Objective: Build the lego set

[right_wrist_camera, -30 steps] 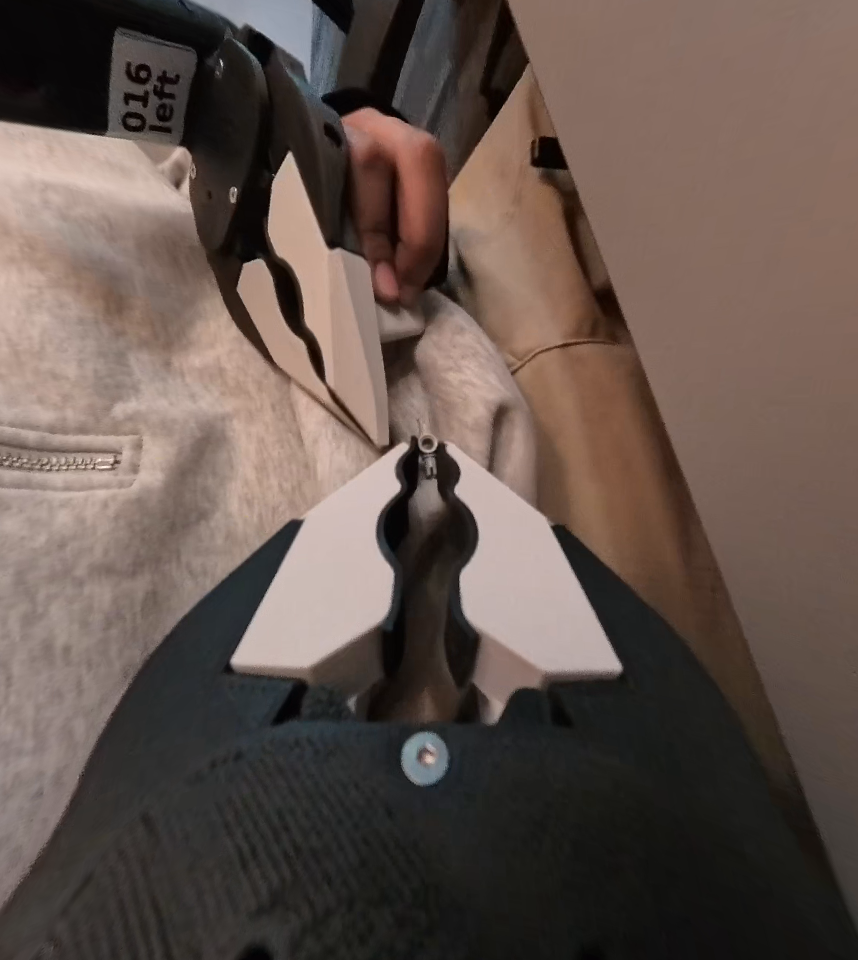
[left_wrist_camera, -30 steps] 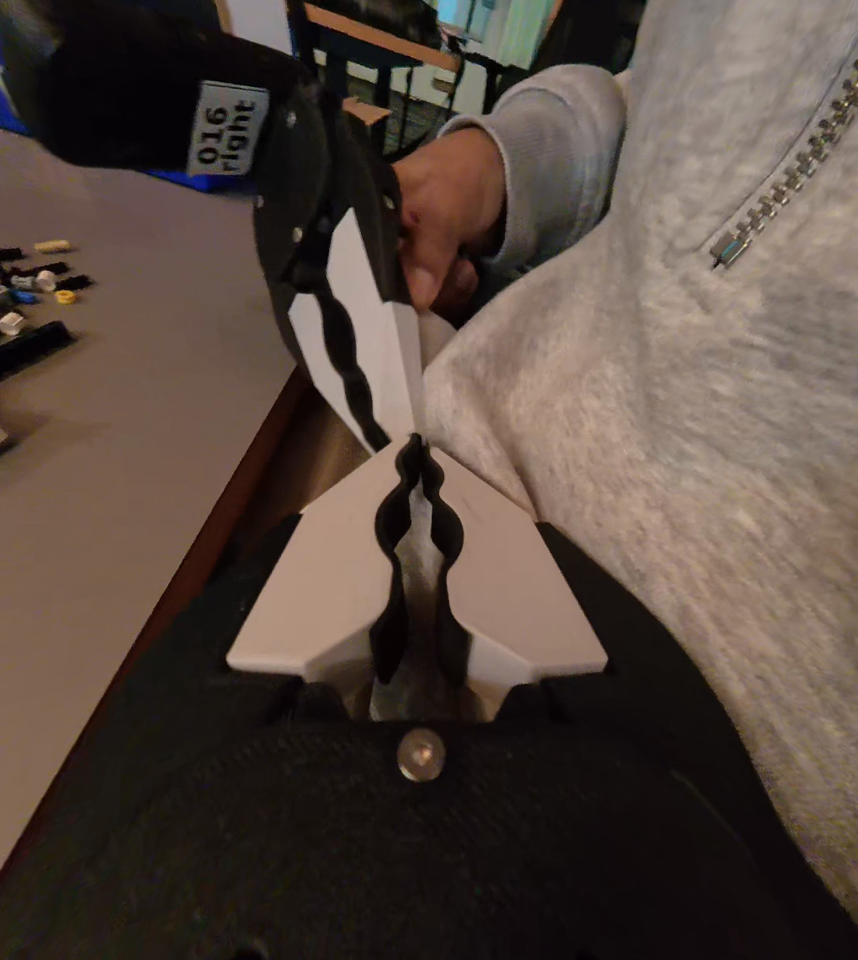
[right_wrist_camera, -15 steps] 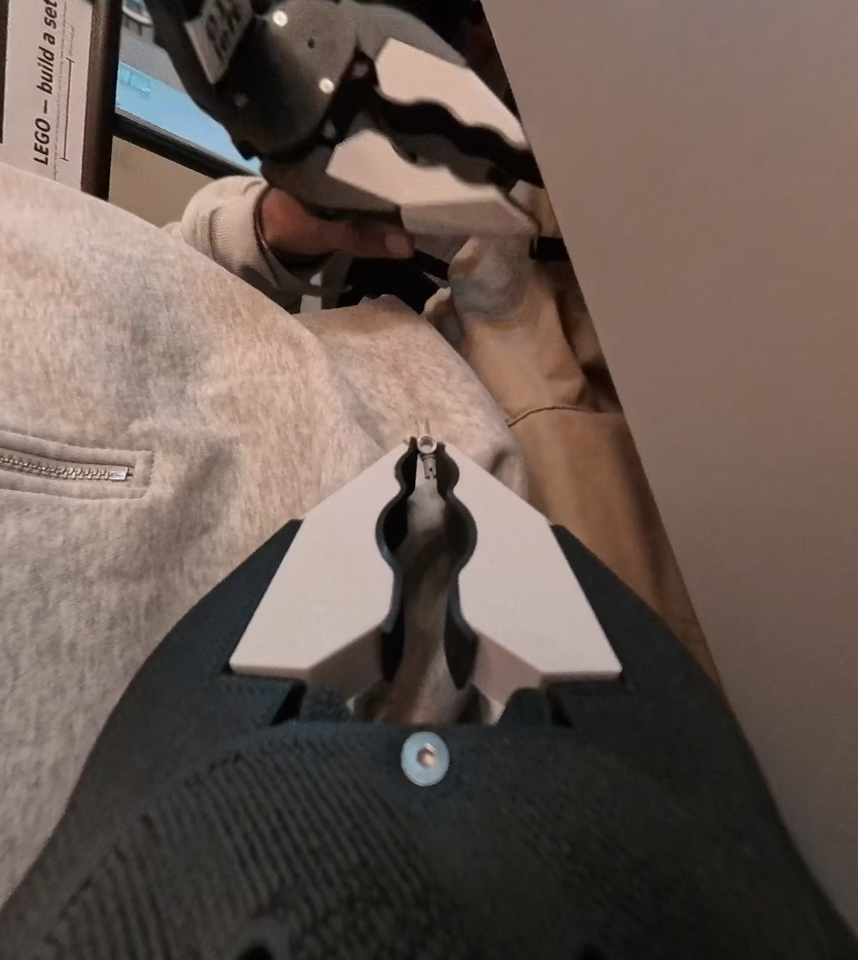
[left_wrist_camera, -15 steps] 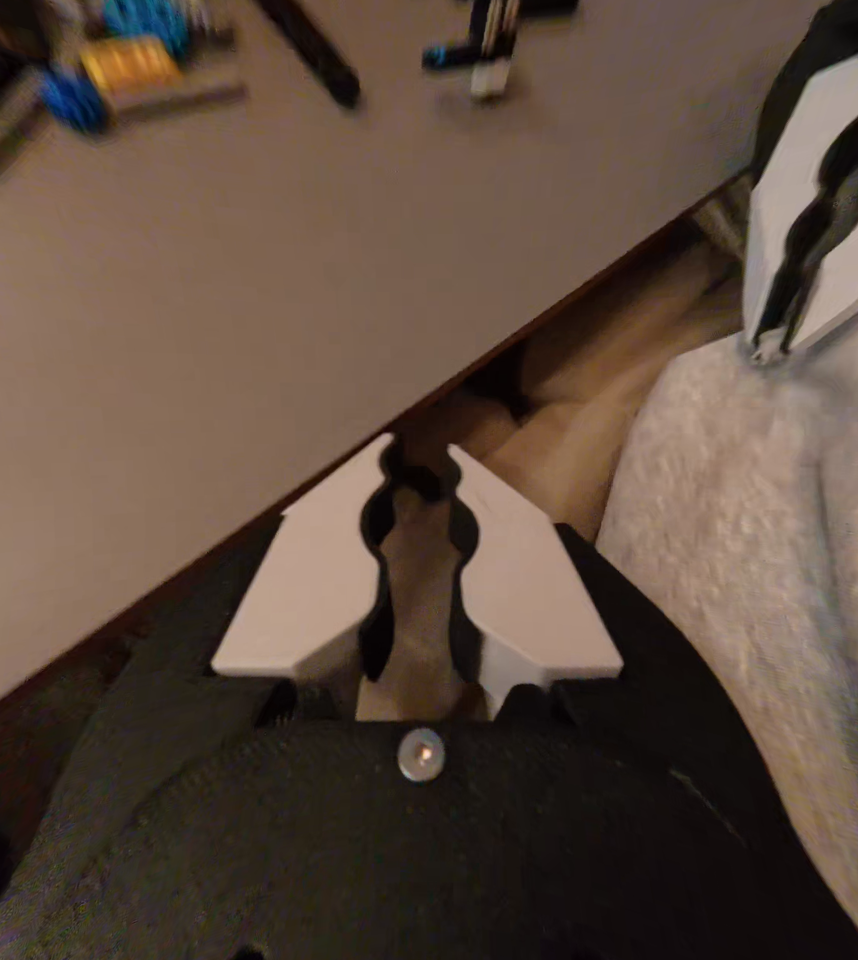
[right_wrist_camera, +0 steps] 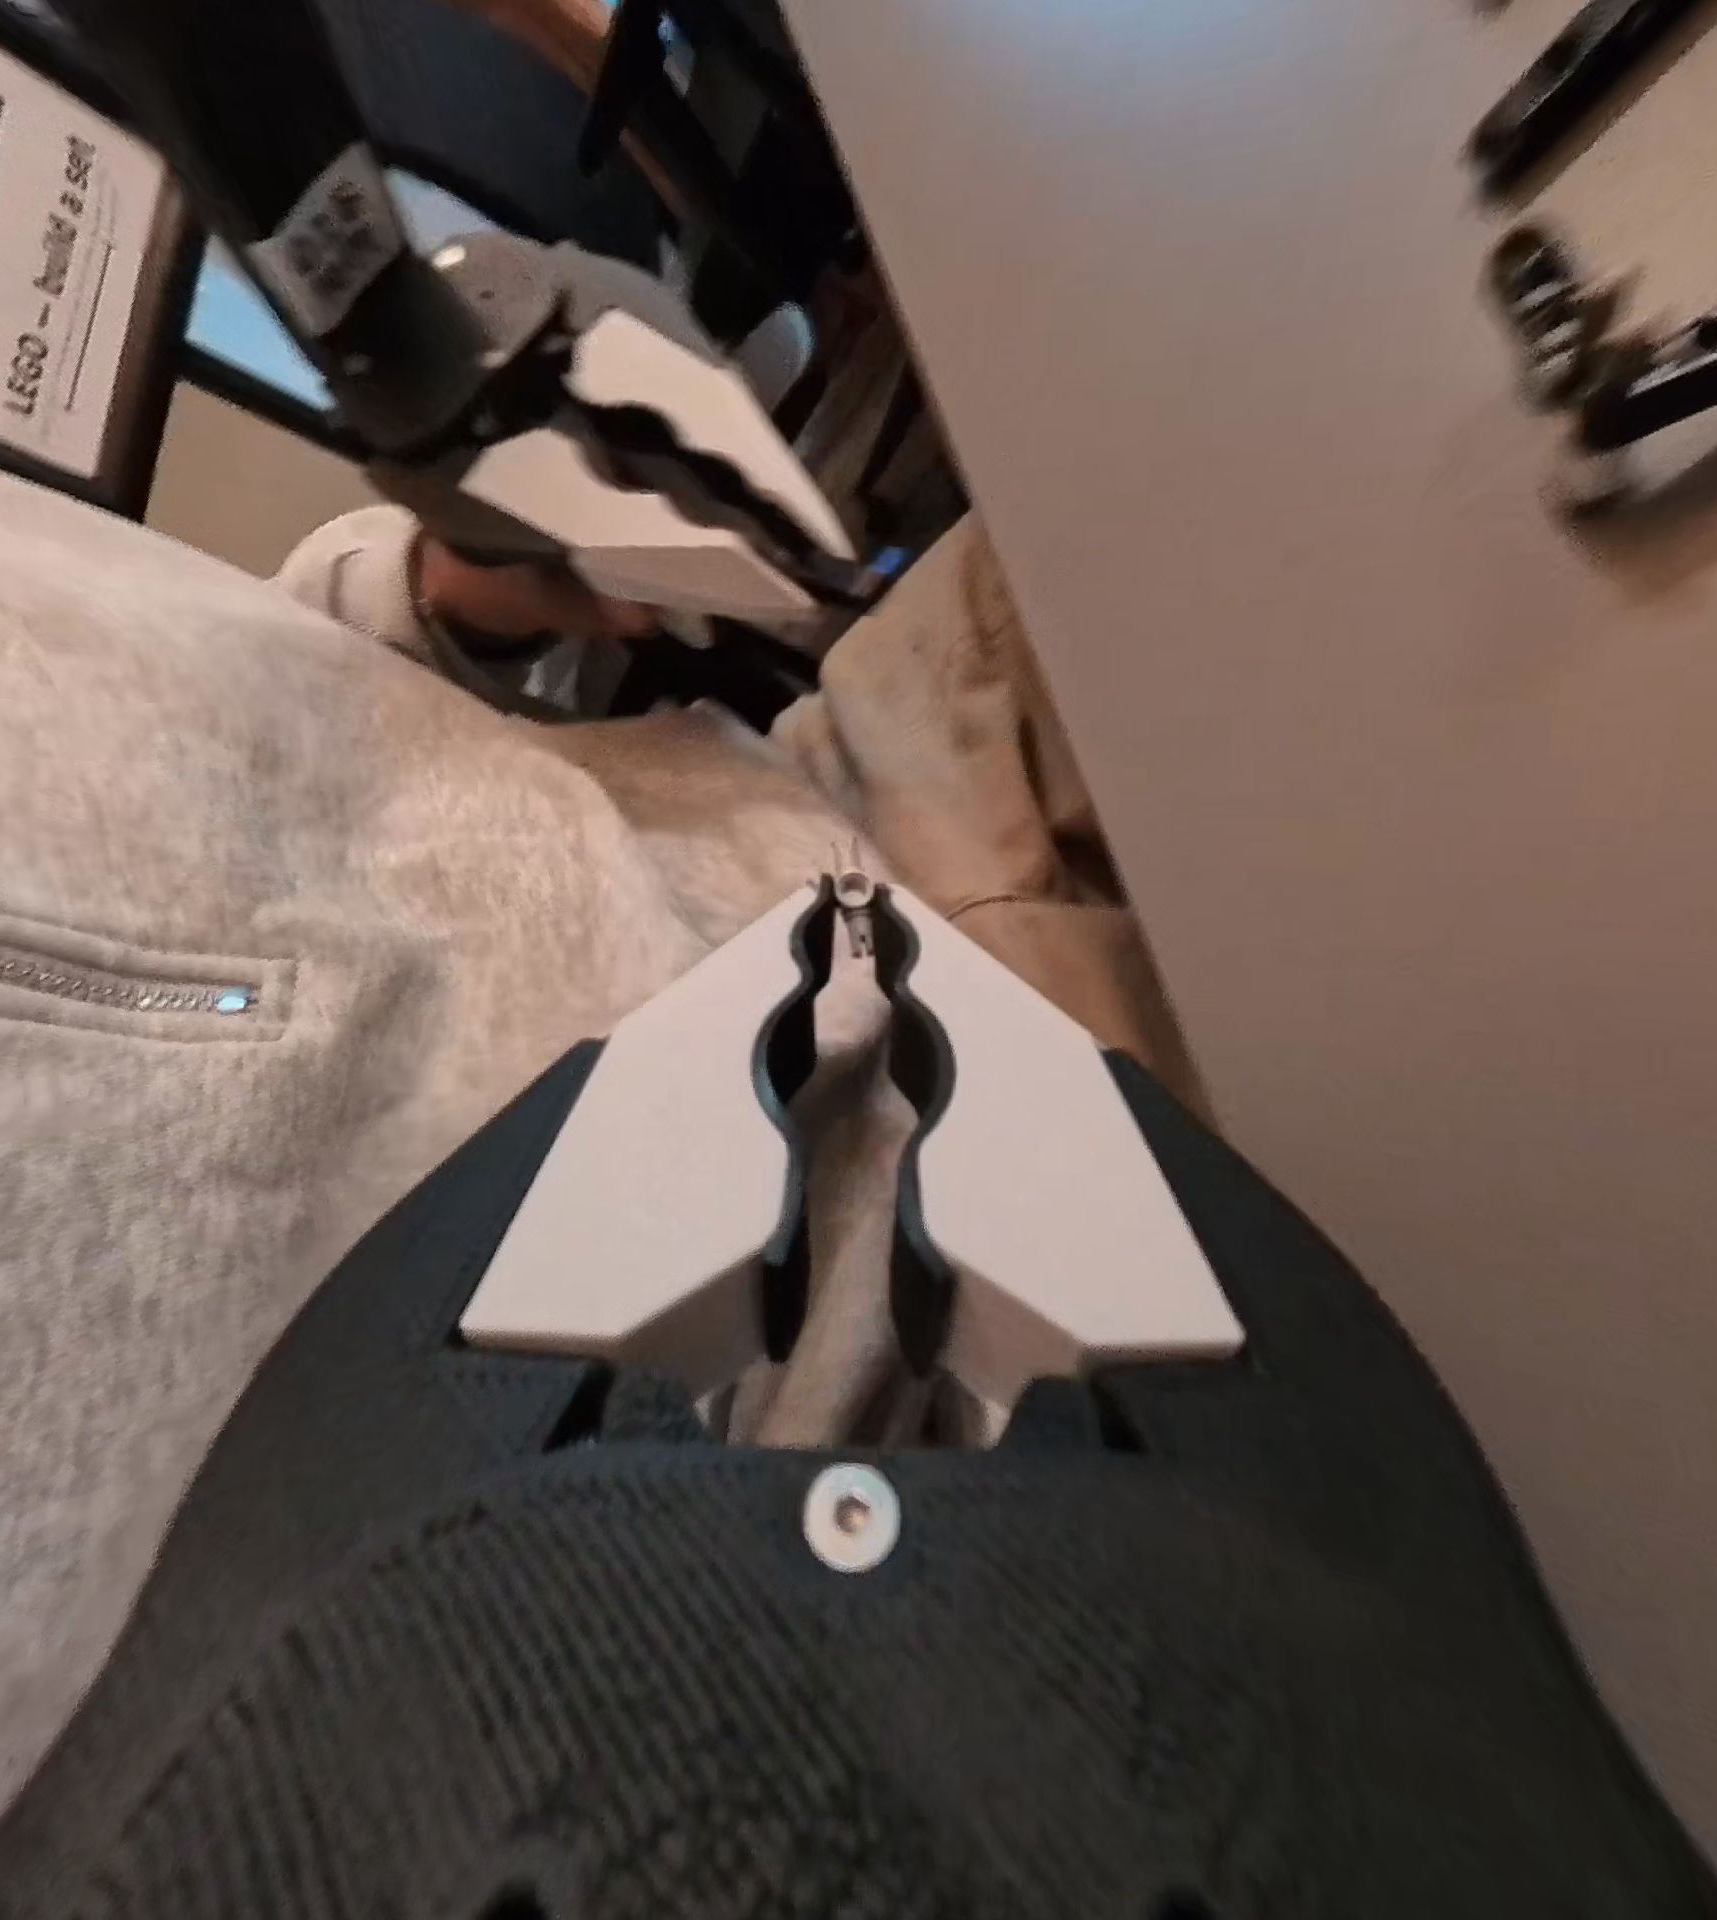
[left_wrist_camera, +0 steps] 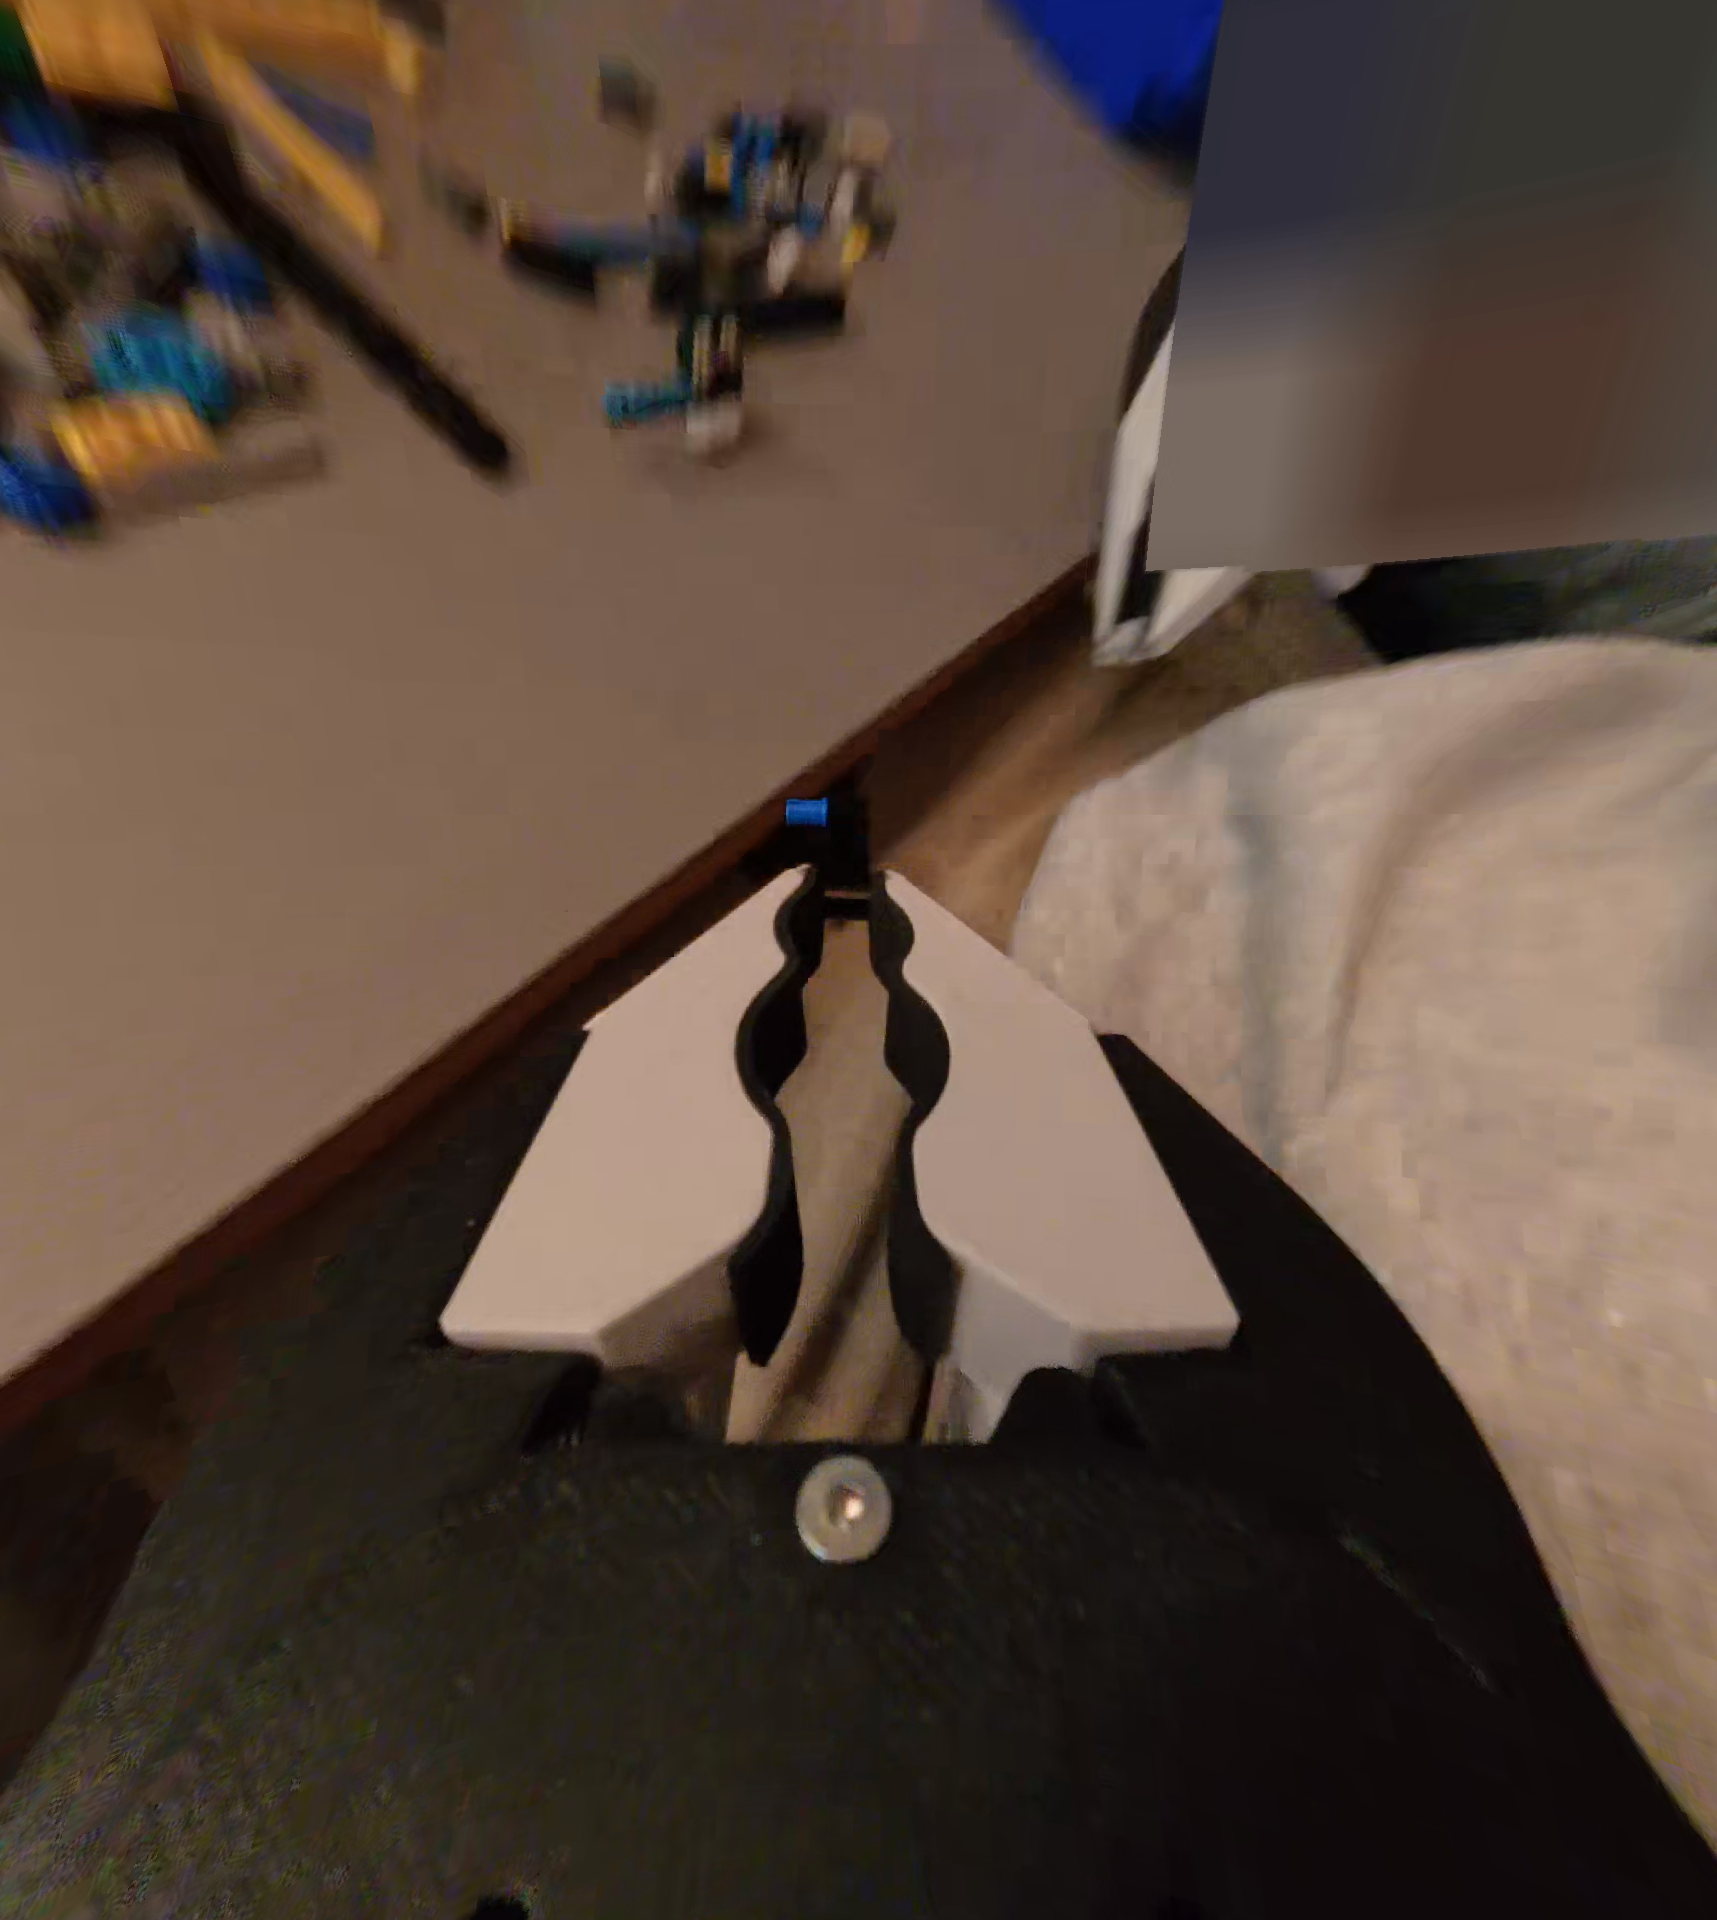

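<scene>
My left gripper [left_wrist_camera: 843, 885] is shut on a small black Lego piece [left_wrist_camera: 846, 836] with a blue pin [left_wrist_camera: 805, 812]. It hovers over the table's near edge. My right gripper [right_wrist_camera: 852, 916] is shut on a tiny grey Lego piece [right_wrist_camera: 851, 889] and is held in front of the person's grey hoodie [right_wrist_camera: 210, 831]. The right wrist view also shows the left gripper [right_wrist_camera: 833, 561] higher up beside the table, with a dark piece at its tips. A white finger [left_wrist_camera: 1129, 499] of the right gripper shows at the right in the left wrist view.
The grey table [left_wrist_camera: 314, 727] holds blurred loose Lego parts: a black, blue and white cluster [left_wrist_camera: 729, 270] and a larger pile with yellow and blue at the left [left_wrist_camera: 106, 343]. More dark parts [right_wrist_camera: 1643, 343] lie on the table in the right wrist view. The hoodie [left_wrist_camera: 1405, 987] fills the right.
My left gripper has swung away from the right gripper and the hoodie toward the table, and its jaws have narrowed onto the black piece. My right gripper has kept hold of the grey piece and barely moved.
</scene>
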### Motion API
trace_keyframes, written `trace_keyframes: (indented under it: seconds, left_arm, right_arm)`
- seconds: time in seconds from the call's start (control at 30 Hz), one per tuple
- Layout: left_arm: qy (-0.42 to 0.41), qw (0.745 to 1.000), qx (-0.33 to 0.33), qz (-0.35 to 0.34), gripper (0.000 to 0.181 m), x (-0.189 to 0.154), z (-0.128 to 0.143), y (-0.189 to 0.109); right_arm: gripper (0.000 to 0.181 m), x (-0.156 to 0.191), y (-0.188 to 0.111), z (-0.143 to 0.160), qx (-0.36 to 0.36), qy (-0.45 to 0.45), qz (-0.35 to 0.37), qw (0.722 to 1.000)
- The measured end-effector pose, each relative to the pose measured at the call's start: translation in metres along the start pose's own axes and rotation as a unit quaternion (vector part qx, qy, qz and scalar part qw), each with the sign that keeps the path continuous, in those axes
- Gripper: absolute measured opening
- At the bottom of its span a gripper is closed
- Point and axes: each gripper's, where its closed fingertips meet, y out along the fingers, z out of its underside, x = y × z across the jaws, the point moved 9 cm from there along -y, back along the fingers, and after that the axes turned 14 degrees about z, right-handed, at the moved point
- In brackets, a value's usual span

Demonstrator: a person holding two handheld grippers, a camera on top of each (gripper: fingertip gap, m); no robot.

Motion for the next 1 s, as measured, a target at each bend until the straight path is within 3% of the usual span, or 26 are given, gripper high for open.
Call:
trace_keyframes:
  seconds: [0.03, 0.13, 0.2, 0.3, 0.4, 0.53, 0.67, 0.83, 0.93, 1.0]
  left_arm:
    - [0.025, 0.999, -0.018, -0.018, 0.007, -0.002, -0.010, -0.004]
    - [0.128, 0.984, -0.014, -0.124, 0.007, 0.005, -0.031, -0.002]
    - [0.174, 0.973, 0.016, -0.153, 0.007, 0.014, -0.036, 0.010]
    - [0.181, 0.976, 0.001, -0.119, 0.007, 0.018, -0.044, 0.030]
    - [0.170, 0.983, -0.008, -0.075, 0.008, 0.020, -0.049, 0.045]
    - [0.184, 0.982, -0.023, -0.028, 0.007, 0.015, -0.055, 0.058]
    - [0.230, 0.971, -0.043, 0.042, 0.008, 0.001, -0.057, 0.068]
    - [0.287, 0.951, -0.070, 0.089, 0.008, -0.013, -0.056, 0.067]
    - [0.301, 0.947, -0.069, 0.088, 0.008, -0.013, -0.054, 0.064]
    - [0.296, 0.949, -0.070, 0.087, 0.009, -0.012, -0.052, 0.062]
  right_arm:
    - [0.005, -0.005, -0.004, -0.003, -0.016, -0.005, 0.024, 1.000]
    - [0.005, -0.027, -0.014, -0.008, -0.048, -0.039, 0.161, 0.985]
    - [0.005, -0.041, -0.017, -0.008, -0.054, -0.040, 0.224, 0.972]
    - [0.005, -0.053, -0.024, -0.007, -0.095, -0.015, 0.249, 0.964]
    - [0.027, -0.061, -0.033, -0.006, -0.138, 0.004, 0.249, 0.958]
    - [0.038, -0.056, -0.054, -0.007, -0.191, 0.001, 0.266, 0.945]
    - [0.036, -0.030, -0.054, -0.016, -0.235, 0.000, 0.184, 0.954]
    - [0.036, -0.011, -0.024, -0.018, -0.187, 0.006, 0.041, 0.982]
    - [0.010, -0.008, -0.019, -0.018, -0.180, 0.023, -0.025, 0.983]
    - [0.006, -0.007, -0.019, -0.019, -0.174, 0.033, -0.043, 0.983]
